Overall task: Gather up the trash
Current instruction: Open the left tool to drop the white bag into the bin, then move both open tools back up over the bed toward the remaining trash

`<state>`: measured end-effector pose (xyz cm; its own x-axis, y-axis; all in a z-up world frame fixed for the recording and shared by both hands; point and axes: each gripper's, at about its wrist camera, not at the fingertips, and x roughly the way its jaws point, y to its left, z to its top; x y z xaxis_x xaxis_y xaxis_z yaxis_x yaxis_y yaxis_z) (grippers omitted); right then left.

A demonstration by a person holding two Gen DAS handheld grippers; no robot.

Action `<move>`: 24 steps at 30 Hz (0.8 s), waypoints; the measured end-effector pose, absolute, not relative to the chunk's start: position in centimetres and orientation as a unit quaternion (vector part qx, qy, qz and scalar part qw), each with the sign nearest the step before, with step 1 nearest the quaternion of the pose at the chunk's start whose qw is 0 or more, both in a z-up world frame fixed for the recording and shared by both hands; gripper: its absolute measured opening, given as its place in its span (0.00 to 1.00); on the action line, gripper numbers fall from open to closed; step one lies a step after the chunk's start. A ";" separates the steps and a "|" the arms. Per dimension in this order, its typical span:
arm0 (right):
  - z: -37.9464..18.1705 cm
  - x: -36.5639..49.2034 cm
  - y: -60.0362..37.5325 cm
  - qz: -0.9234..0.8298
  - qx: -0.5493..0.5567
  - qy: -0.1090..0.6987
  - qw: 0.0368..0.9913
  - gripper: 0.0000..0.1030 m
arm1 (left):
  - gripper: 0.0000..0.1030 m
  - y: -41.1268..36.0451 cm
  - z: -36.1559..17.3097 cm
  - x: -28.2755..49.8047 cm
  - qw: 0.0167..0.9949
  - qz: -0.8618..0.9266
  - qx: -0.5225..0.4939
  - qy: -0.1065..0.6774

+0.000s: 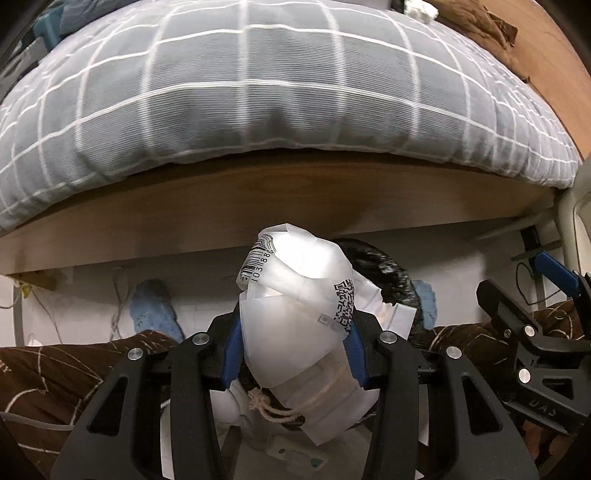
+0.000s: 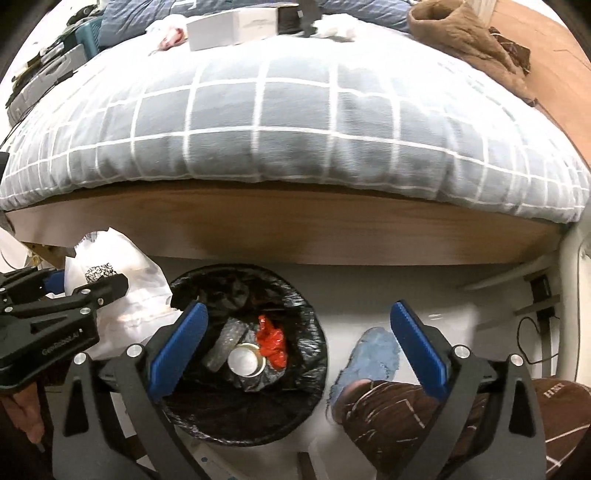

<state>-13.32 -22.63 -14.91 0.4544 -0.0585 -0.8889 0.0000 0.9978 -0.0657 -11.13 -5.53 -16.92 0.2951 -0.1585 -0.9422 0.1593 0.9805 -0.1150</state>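
Right now the left gripper (image 1: 295,347) is clamping its blue fingers (image 1: 232,347) on a crumpled white bag (image 1: 299,295), barcode and QR label showing, with a bit of string dangling beneath. It is hanging over the floor just in front of the bed's front edge, and in the right wrist view it is sitting just beside the bin (image 2: 243,350), at its left rim and not yet over the mouth. That looks deliberate: the bag is bulky, so it is being carried squeezed at its middle to keep it from unfolding on the way.

Meanwhile the right gripper (image 2: 299,347) is hovering above the bin with its fingers (image 2: 181,343) wide apart and nothing between them. Inside the black liner a round metal lid (image 2: 245,360), red wrapping (image 2: 271,341) and a grey piece are already lying, so this hand appears finished with its load and free for more.

Judging by the layout, the bin is standing on the floor close to the bed edge so rubbish can drop straight in. More clutter, a white box (image 2: 232,27) among it, is waiting along the far edge of the bed, on the checked duvet (image 2: 295,122). The next move probably calls for shifting the bag over the rim before letting go.
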 end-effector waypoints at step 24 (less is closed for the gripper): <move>-14.6 -13.3 -24.9 -0.057 -0.013 0.521 0.851 0.93 | 0.74 -8.4 -19.0 -11.9 0.793 -0.116 0.015 0.598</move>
<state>-13.34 -24.86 -14.60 0.4499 -0.1109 -0.8862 0.0843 0.9931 -0.0815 -11.89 -8.42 -18.99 0.2591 -0.1655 -0.9516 0.2019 0.9727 -0.1142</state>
